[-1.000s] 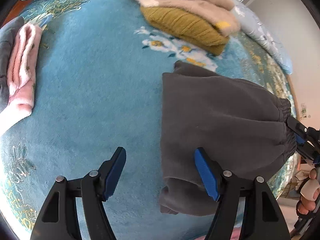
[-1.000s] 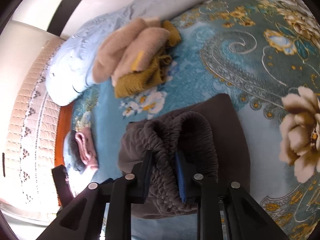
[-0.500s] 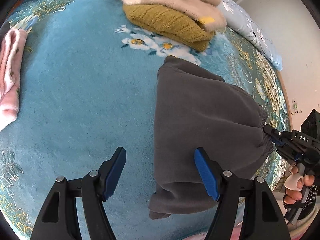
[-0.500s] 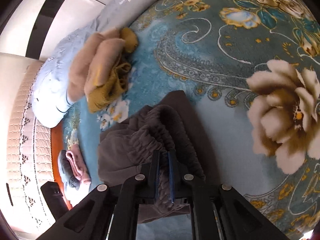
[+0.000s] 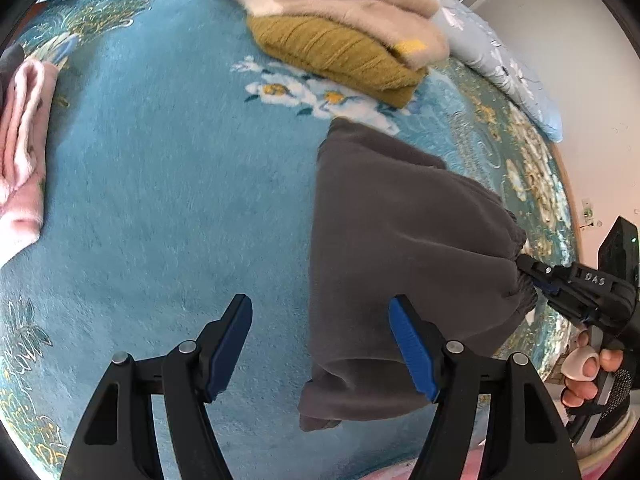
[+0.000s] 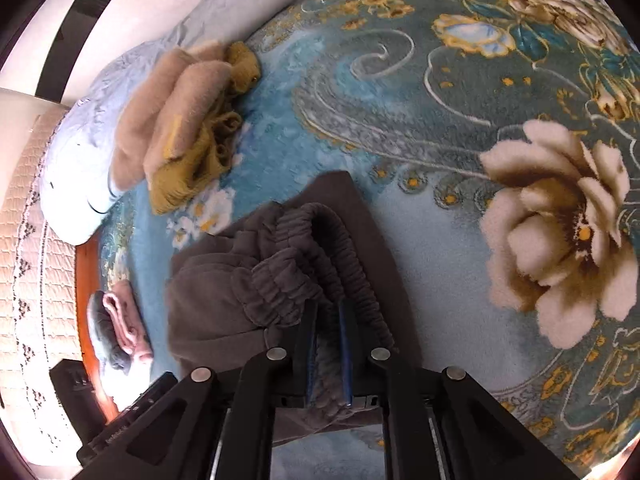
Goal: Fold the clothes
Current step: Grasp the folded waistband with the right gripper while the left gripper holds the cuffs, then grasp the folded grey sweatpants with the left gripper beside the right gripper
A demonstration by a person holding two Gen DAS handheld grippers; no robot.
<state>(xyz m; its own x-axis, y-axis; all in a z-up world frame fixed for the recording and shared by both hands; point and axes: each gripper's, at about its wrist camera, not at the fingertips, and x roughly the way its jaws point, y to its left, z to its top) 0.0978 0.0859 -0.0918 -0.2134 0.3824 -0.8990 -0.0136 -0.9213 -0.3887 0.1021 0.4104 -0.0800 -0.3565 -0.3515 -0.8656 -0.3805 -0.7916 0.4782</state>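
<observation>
Left wrist view: the left gripper (image 5: pixel 320 344) points down at the bed (image 5: pixel 168 184), which is covered by a blue flowered blanket; its fingers (image 5: pixel 232 344) stand wide apart with nothing between them, the left one over bare blanket and the right one over the near left part of the grey trousers (image 5: pixel 400 248). The trousers lie folded on the blanket at right of centre, long axis running from near to far. At the right edge the right gripper (image 5: pixel 532 276) is clamped on the gathered elastic waistband of the trousers, and a hand (image 5: pixel 588 372) grips its handle. At the far side a folded beige fleece garment (image 5: pixel 344 4) lies on top of a folded mustard knit sweater (image 5: pixel 340 56). At the left edge lies a folded pink garment (image 5: pixel 22 140). A pale blue pillow (image 5: pixel 504 68) lies along the far right side of the bed. Right wrist view: the right gripper (image 6: pixel 328 356) has its fingers (image 6: pixel 306 352) nearly together, pinching a bunch of the ribbed waistband of the grey trousers (image 6: pixel 224 292), which rises in a loop just beyond the fingertips. The rest of the trousers spreads to the left and far side on the bed (image 6: pixel 420 100). The beige fleece garment (image 6: pixel 168 112) and mustard sweater (image 6: pixel 192 168) lie at far left, well apart from the trousers, beside the pale blue pillow (image 6: pixel 72 152). The pink garment (image 6: pixel 124 320) lies at the left edge of the bed.
</observation>
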